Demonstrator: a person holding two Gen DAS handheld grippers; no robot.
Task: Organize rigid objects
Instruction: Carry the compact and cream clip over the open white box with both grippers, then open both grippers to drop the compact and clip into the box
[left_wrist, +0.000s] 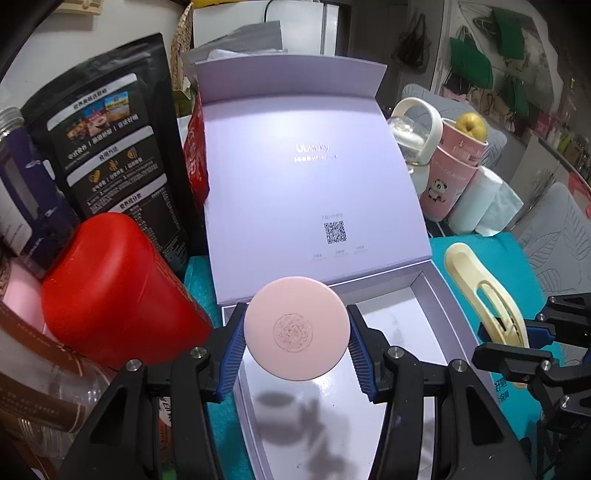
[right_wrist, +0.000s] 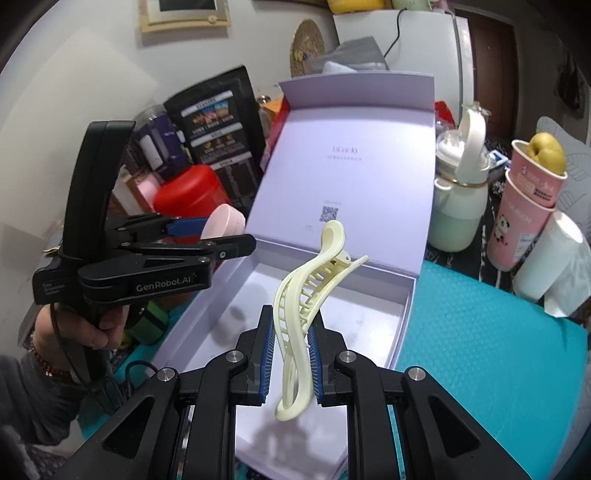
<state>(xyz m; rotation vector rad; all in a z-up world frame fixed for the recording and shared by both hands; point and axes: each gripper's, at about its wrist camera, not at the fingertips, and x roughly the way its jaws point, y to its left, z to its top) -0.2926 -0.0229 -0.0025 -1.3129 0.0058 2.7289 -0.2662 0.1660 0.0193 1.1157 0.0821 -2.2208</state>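
Left wrist view: left gripper clamped on pink round compact, held above open lavender box. Right wrist view: right gripper pinched on cream hair claw clip, also over box tray, apparently clear of its floor. Both on teal mat.

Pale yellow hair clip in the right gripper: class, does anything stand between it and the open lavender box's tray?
Nothing visible does. The hair clip, clamped in the right gripper, hangs over the box, whose lid stands open and whose tray looks bare below it.
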